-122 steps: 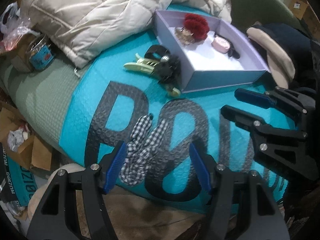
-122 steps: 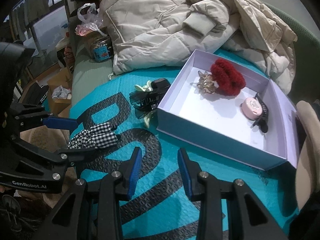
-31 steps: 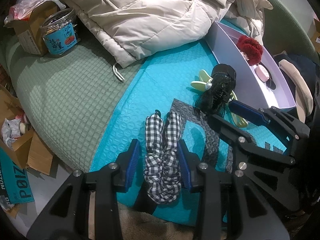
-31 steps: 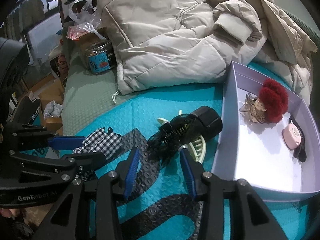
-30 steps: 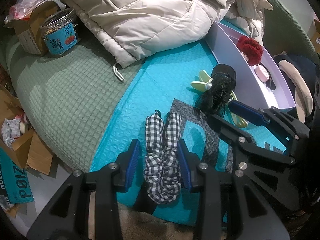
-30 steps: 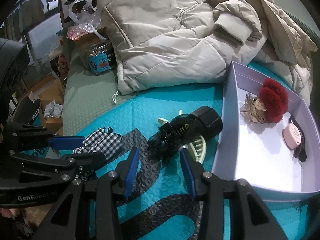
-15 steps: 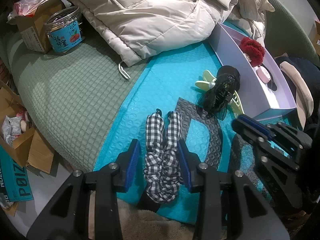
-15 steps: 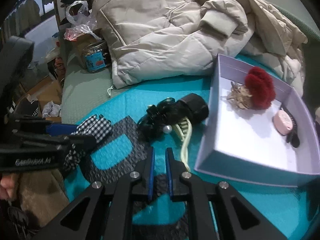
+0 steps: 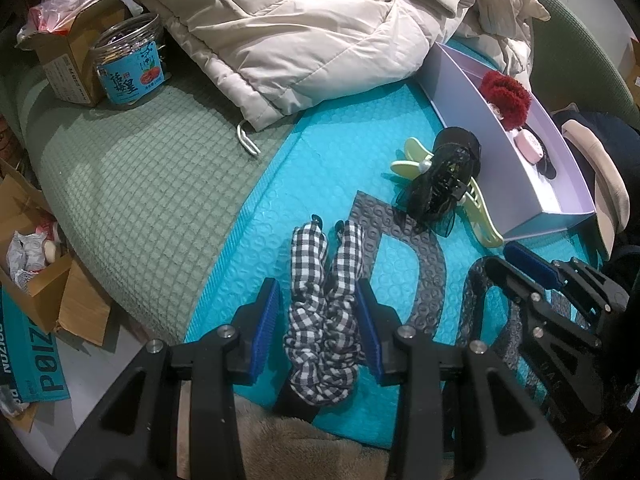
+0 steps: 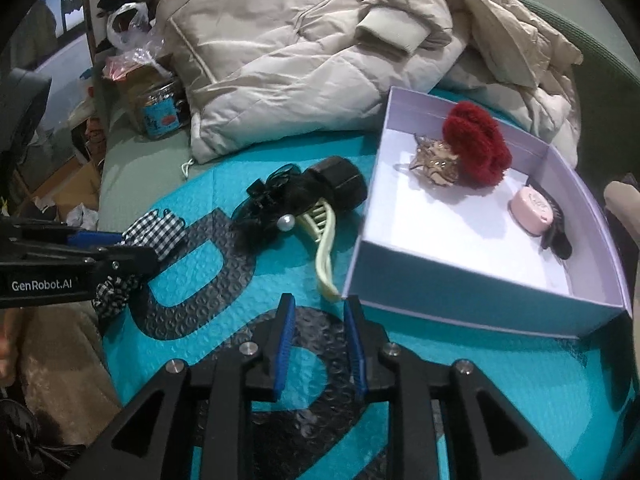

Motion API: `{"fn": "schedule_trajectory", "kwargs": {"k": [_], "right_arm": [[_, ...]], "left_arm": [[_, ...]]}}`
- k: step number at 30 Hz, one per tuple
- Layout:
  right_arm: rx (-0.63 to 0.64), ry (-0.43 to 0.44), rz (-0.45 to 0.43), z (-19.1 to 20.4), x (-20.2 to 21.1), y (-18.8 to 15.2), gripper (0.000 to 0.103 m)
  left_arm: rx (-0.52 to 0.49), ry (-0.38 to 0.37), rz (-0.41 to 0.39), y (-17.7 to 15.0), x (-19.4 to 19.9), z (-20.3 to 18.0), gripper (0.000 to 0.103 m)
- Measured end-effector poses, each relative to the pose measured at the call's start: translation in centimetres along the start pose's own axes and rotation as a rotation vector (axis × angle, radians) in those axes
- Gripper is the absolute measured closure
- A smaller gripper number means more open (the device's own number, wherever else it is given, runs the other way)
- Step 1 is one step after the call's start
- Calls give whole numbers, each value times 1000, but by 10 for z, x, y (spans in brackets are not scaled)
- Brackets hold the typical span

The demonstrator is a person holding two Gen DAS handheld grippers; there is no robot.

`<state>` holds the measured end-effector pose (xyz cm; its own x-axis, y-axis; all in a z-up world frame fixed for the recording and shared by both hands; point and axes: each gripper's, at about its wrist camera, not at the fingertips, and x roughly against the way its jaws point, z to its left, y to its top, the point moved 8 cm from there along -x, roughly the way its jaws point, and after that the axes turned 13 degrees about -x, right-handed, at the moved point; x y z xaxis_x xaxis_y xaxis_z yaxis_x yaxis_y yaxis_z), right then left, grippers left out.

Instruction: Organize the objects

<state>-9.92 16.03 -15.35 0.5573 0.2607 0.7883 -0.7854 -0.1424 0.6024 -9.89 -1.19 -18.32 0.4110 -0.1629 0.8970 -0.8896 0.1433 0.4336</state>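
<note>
Left hand-held gripper point(image 9: 322, 324) held low at lower centre, blue pads parted around black-and-white checked fabric scrunchie point(image 9: 325, 312) on teal bubble mailer point(image 9: 332, 168). Right hand-held gripper point(image 10: 320, 344) hovering, fingers slightly apart, nothing held, near lilac cardboard box point(image 10: 460, 288).

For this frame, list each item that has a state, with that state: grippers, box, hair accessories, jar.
left gripper: open, fingers astride the checked scrunchie
checked scrunchie: flat on the teal mailer, not gripped
right gripper: open, holding nothing
lilac box: lidless, upright
red scrunchie: inside the box
pink clip: inside the box
black bow clip: outside the box
jar: upright
</note>
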Motion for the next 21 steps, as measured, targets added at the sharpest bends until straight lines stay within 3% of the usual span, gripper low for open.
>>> {"fn": "schedule_trajectory", "kwargs": {"k": [13, 21], "right_arm": [[-13, 60, 17, 10, -12, 1, 79], [6, 24, -16, 18, -18, 8, 82]], "left_arm": [[-4, 0, -1, -1, 0, 0, 66], [0, 2, -7, -1, -1, -1, 66]]}}
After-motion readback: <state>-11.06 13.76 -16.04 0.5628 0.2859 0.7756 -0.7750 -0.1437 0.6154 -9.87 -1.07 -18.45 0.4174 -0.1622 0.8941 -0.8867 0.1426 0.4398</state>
